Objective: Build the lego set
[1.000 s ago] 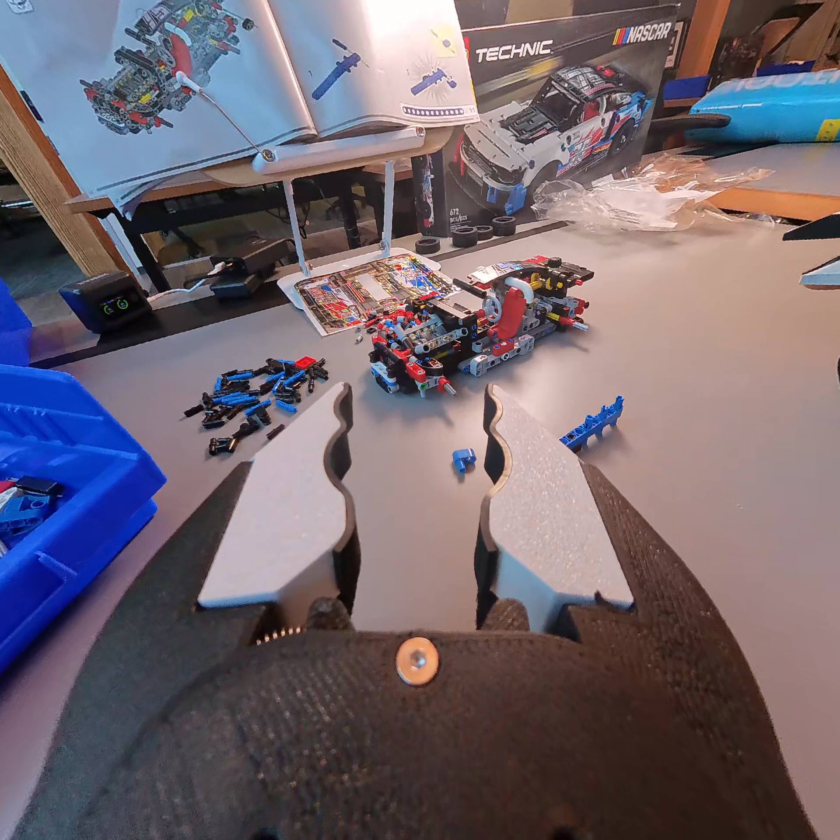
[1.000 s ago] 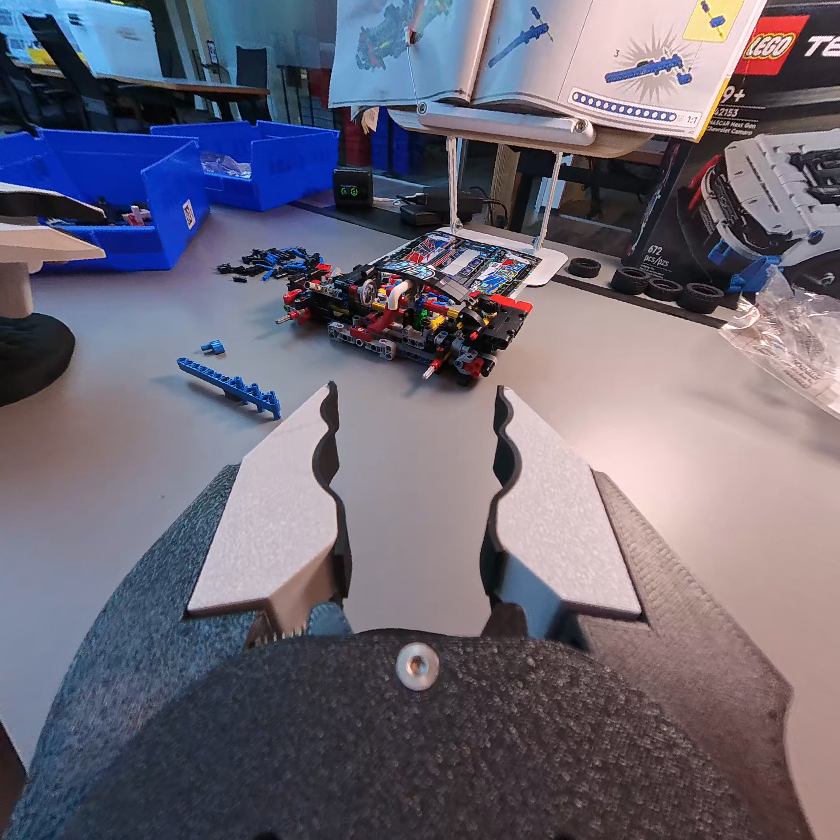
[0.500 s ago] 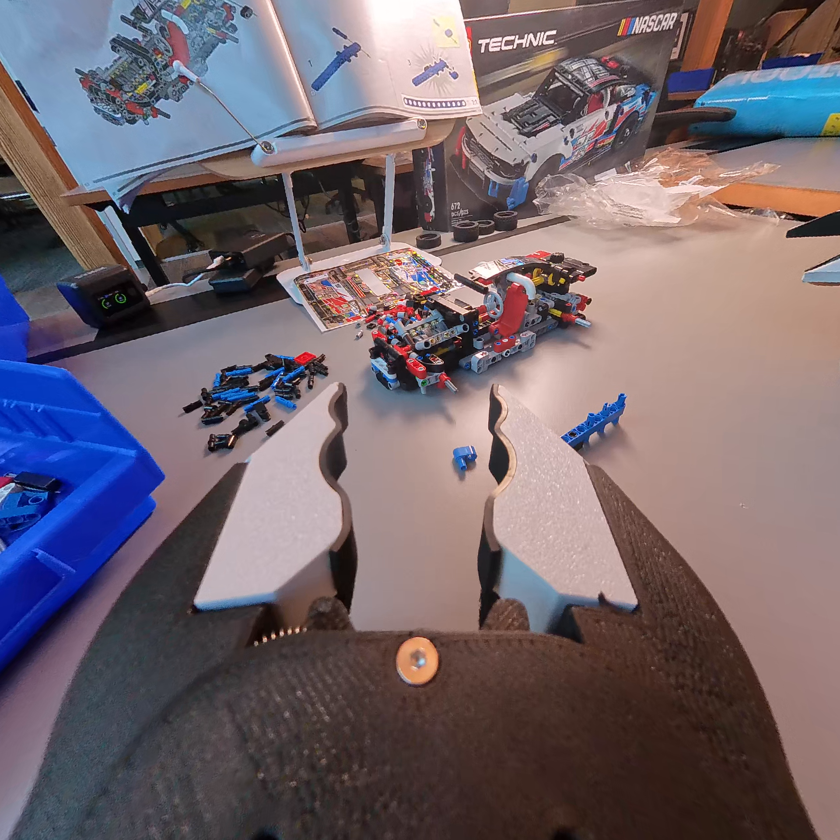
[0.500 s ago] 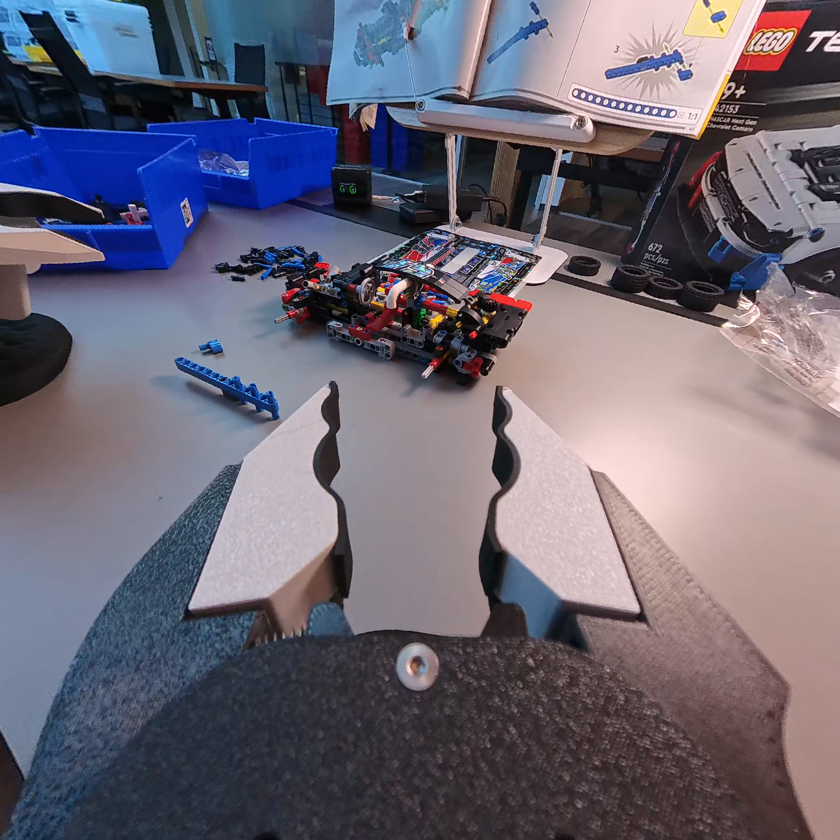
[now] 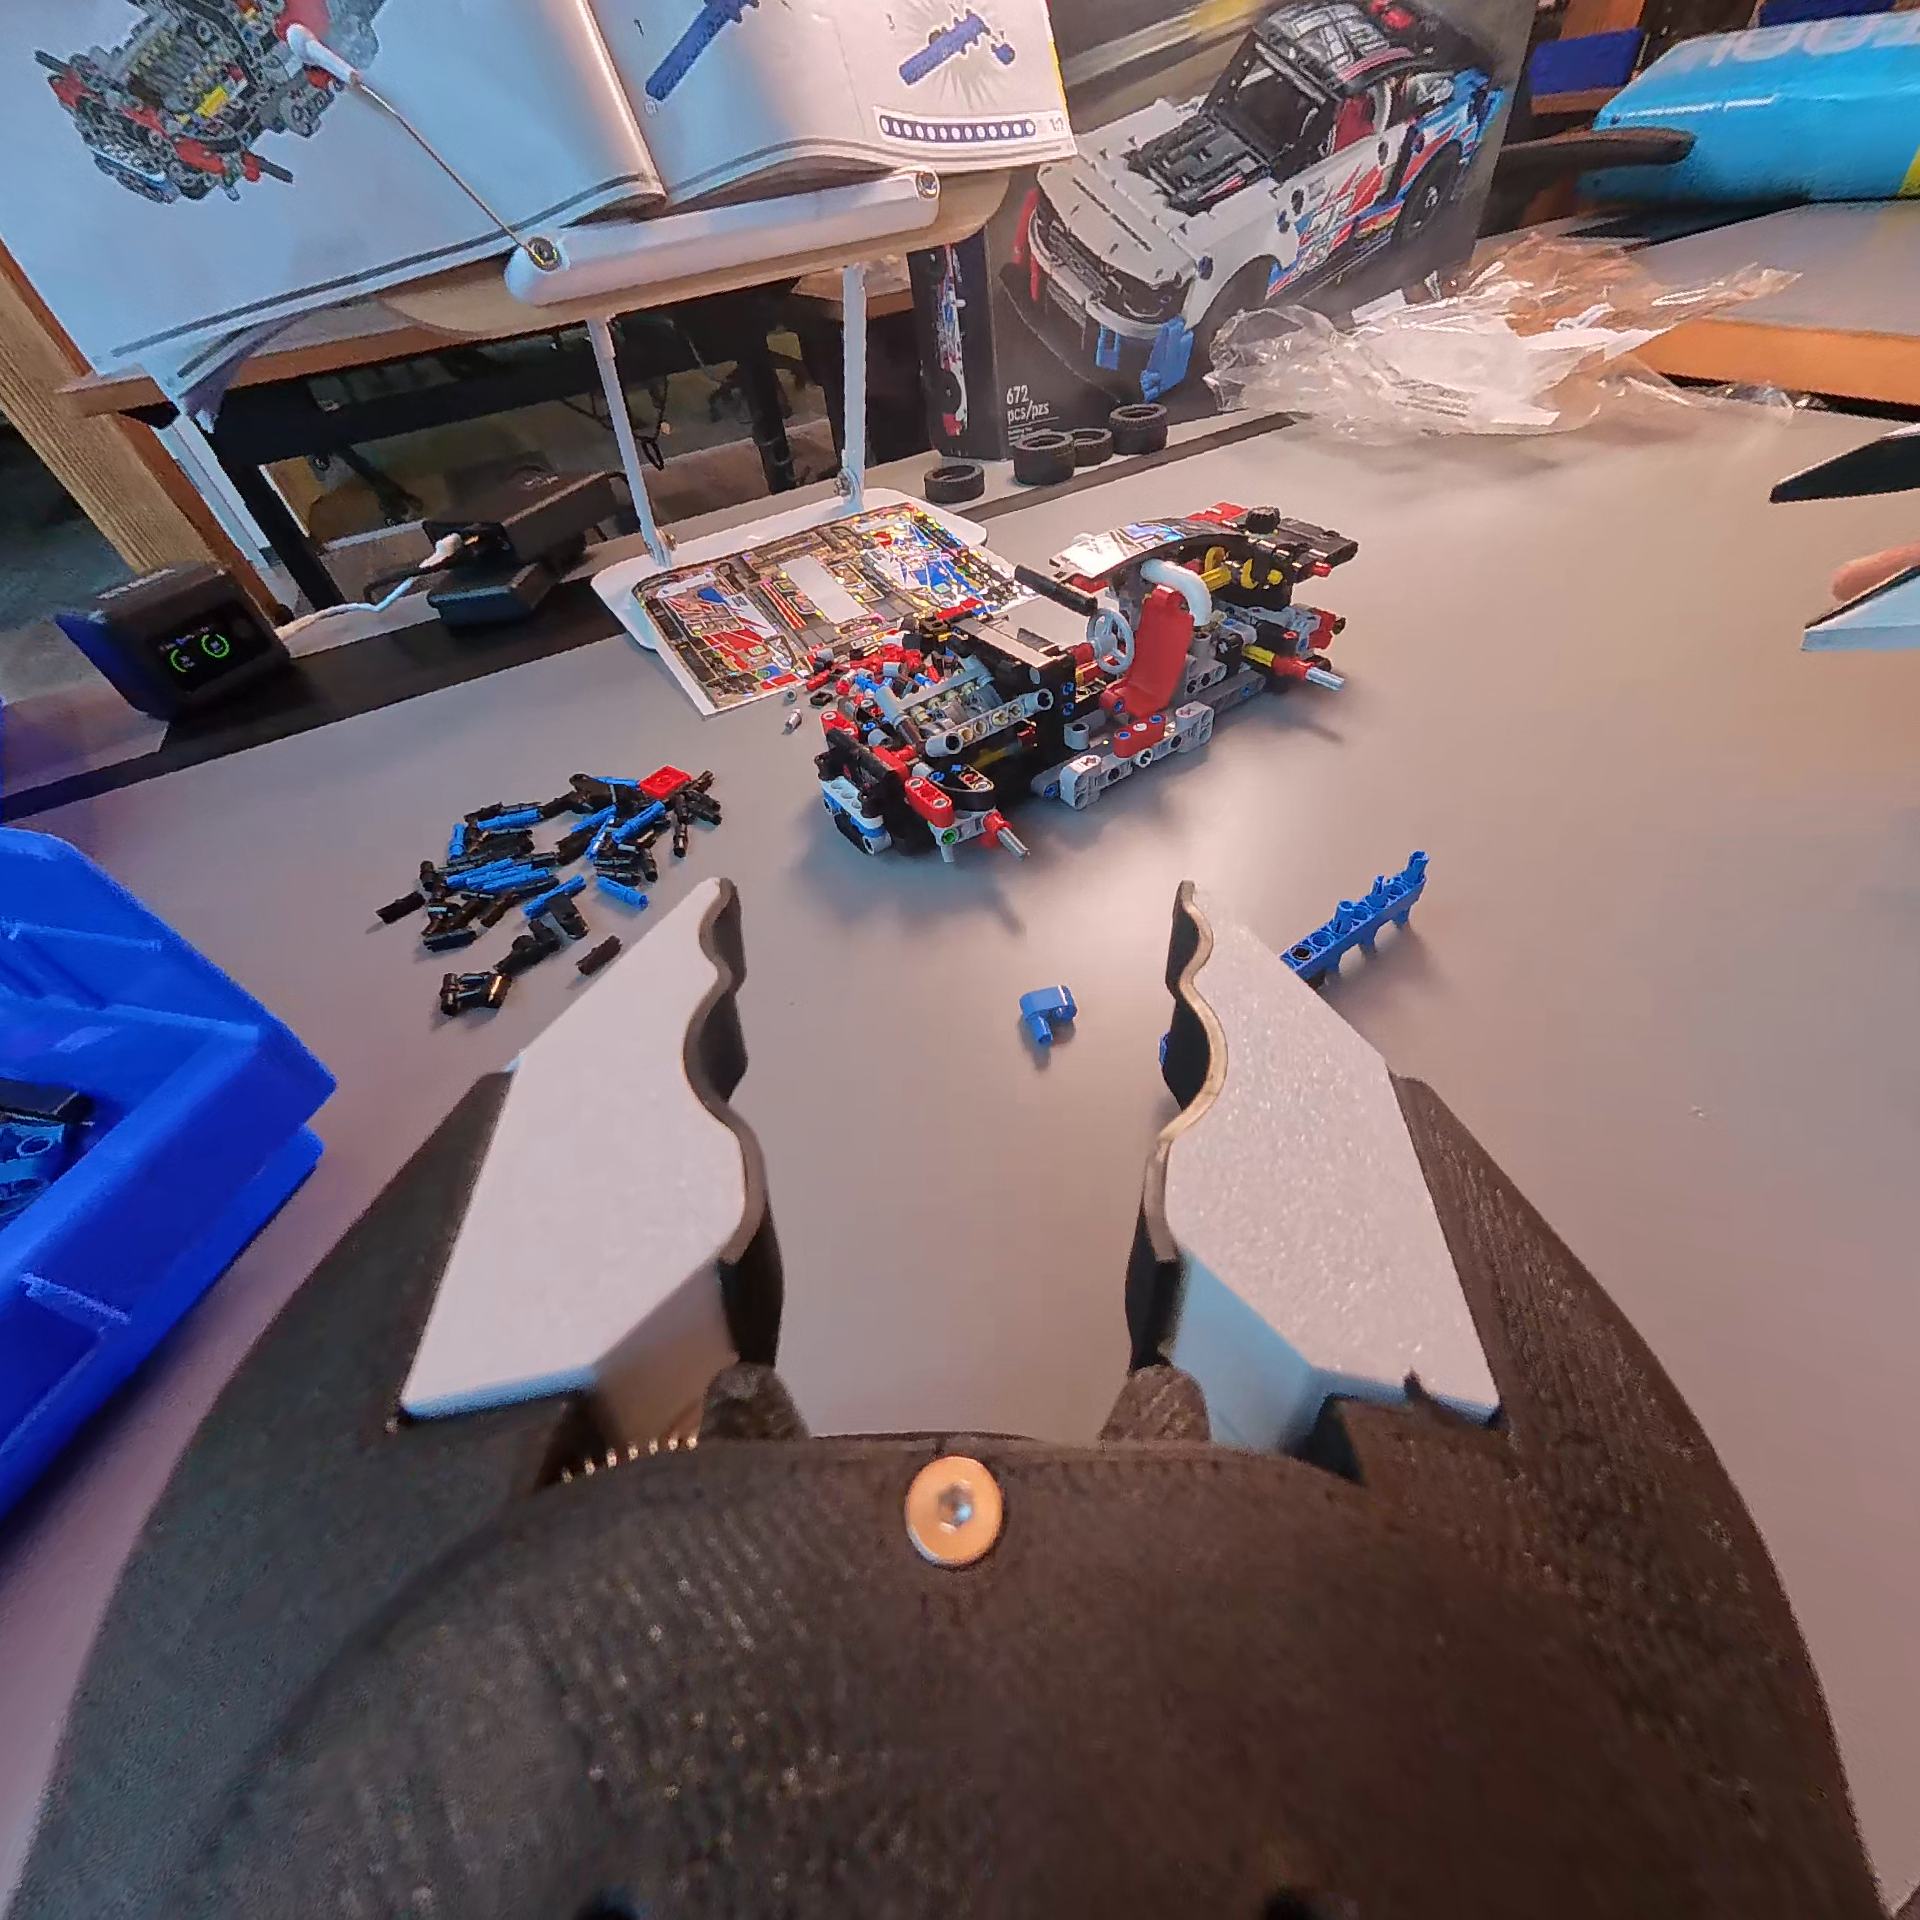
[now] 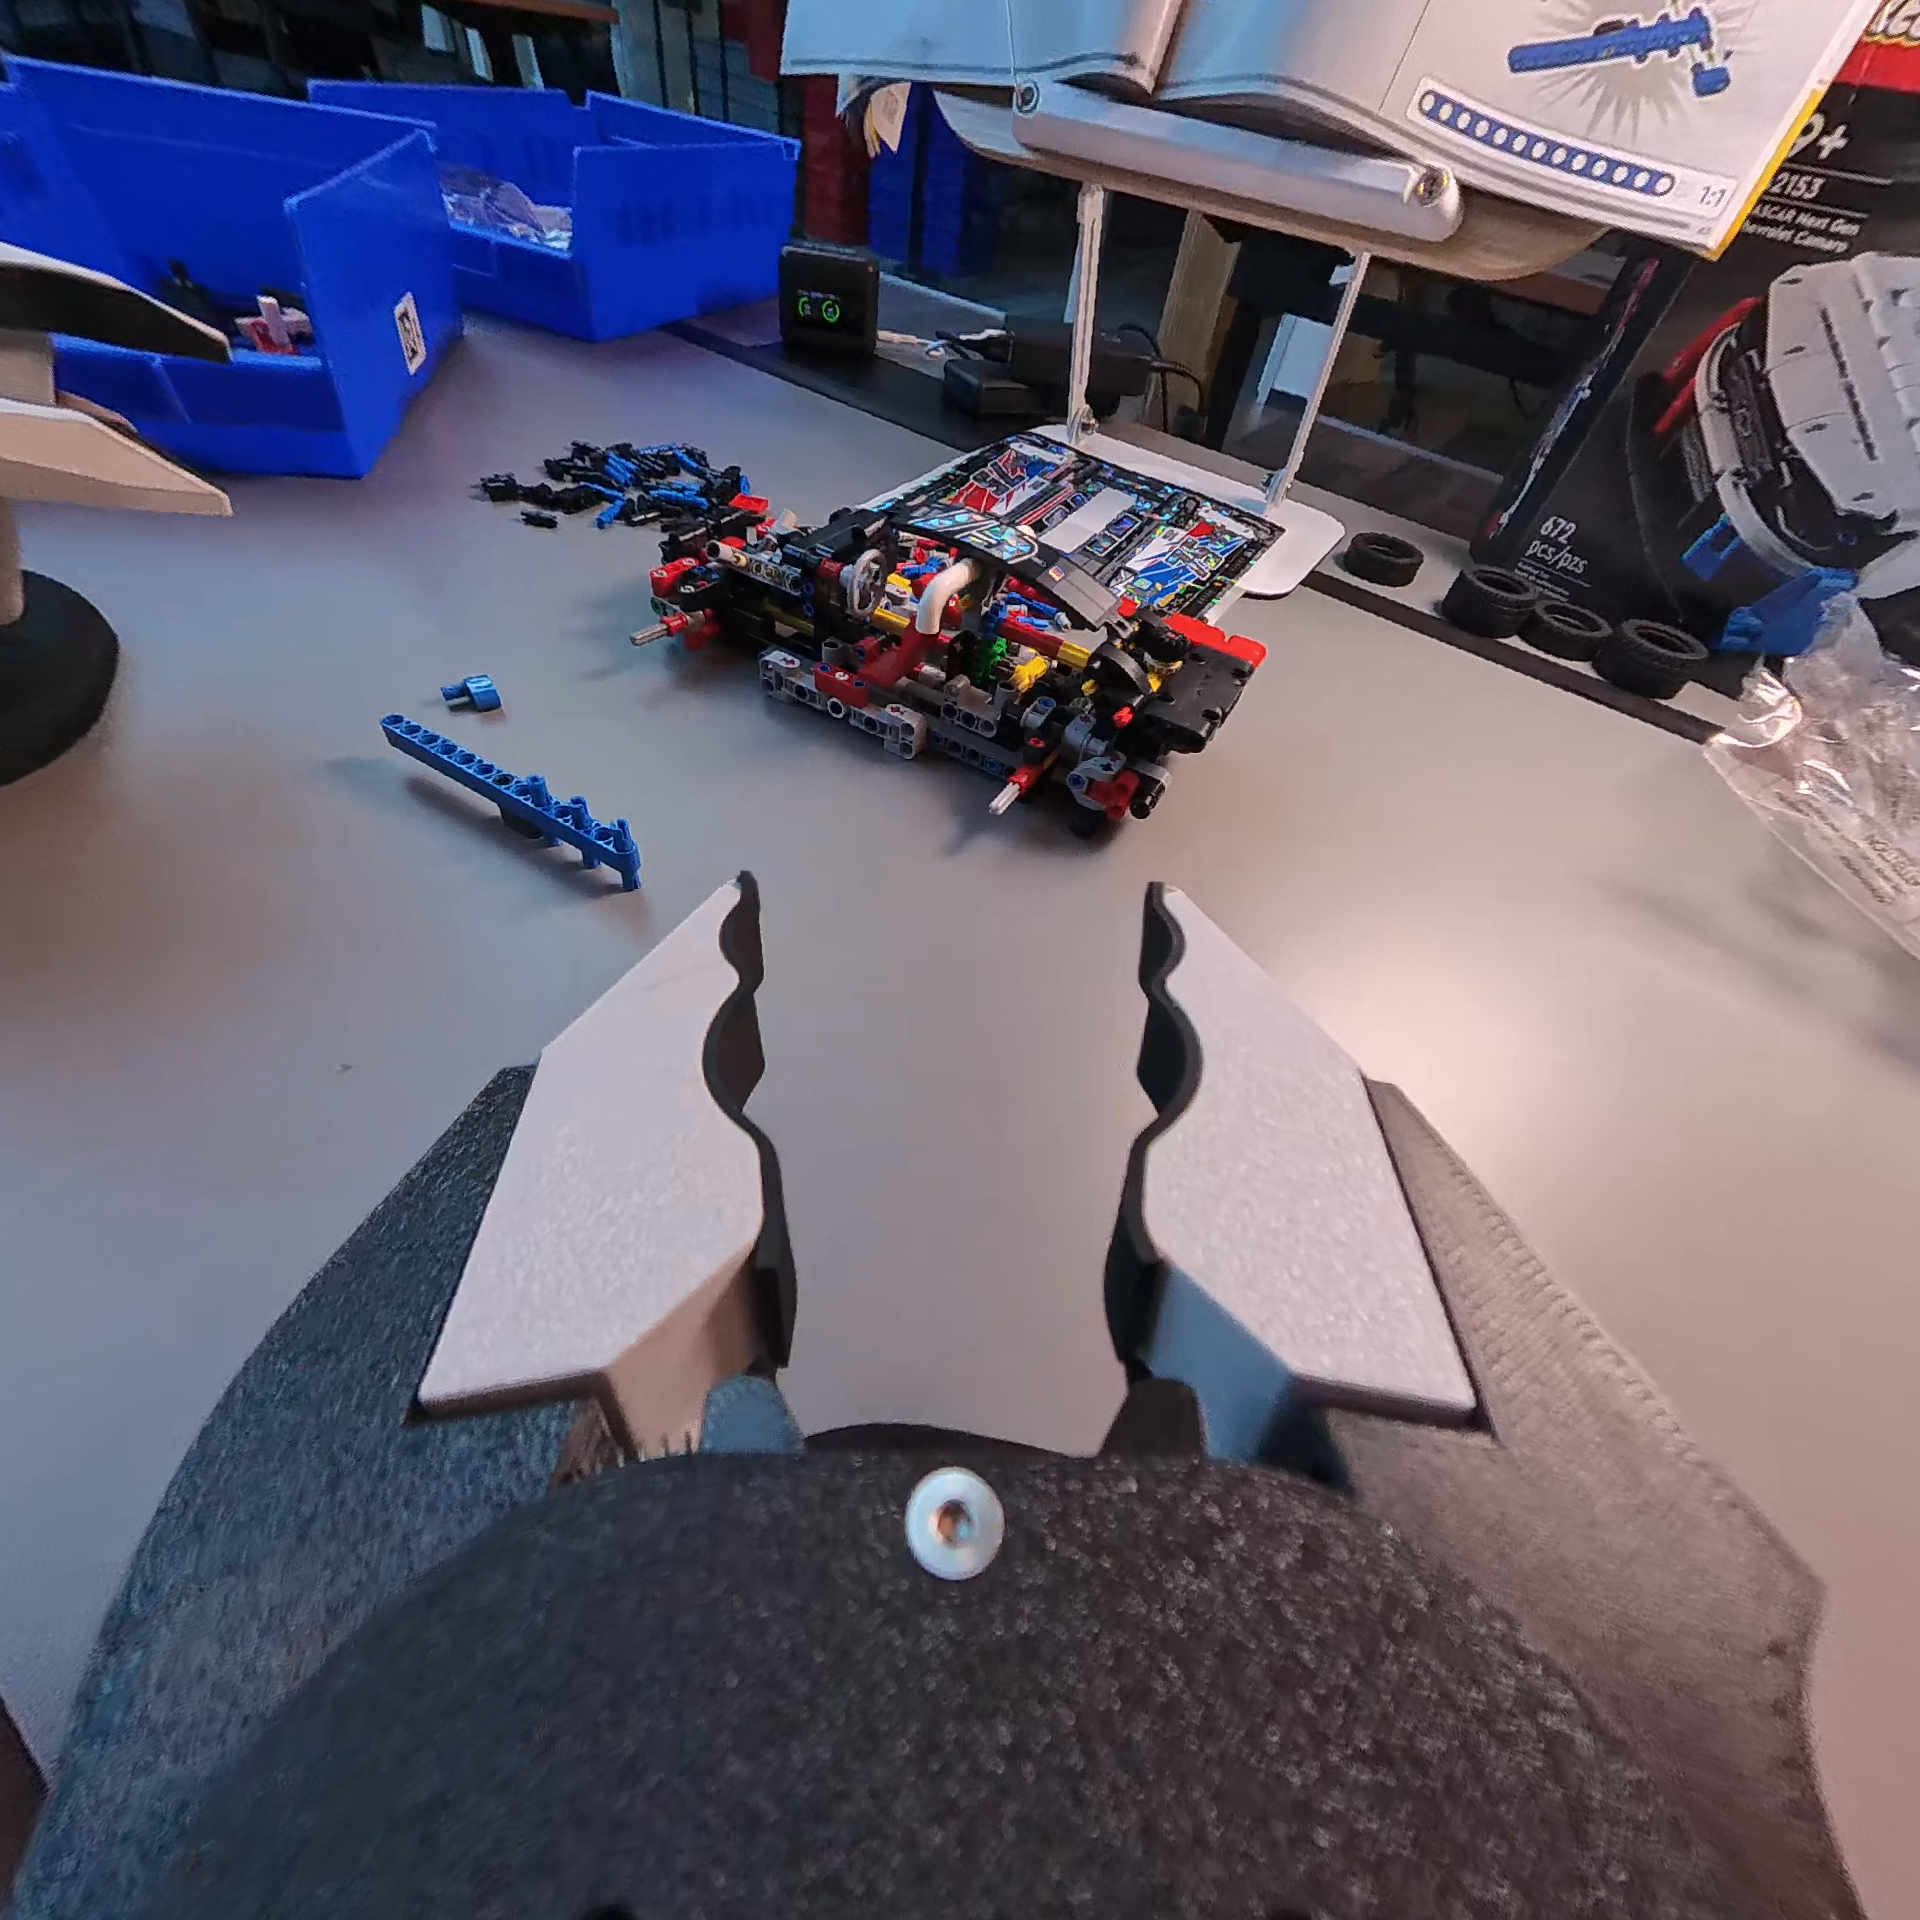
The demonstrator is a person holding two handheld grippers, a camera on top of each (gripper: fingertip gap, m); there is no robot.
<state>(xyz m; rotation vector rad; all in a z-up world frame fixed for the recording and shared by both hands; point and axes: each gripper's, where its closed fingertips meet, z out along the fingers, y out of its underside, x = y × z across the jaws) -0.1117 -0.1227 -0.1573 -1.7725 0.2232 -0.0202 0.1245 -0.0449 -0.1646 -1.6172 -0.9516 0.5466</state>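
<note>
Grey tabletop (image 5: 1558,1039) under both tools. Left gripper (image 5: 951,904) spread wide, empty; small blue connector (image 5: 1044,1010) lies on the table just ahead between its fingers, long blue beam (image 5: 1356,923) beyond its right finger. Right gripper (image 6: 948,883) spread, empty. Half-built Technic car chassis (image 6: 935,644) sits ahead of it, pile of blue and black pins (image 6: 623,486) farther left.

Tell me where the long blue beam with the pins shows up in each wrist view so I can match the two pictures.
Left wrist view: the long blue beam lies on the table right of centre, partly hidden behind the left gripper's right finger.
Right wrist view: it lies left of centre, ahead and left of the right gripper.
Shared landmark: the small blue connector sits apart from the beam, with the half-built car beyond.
</note>
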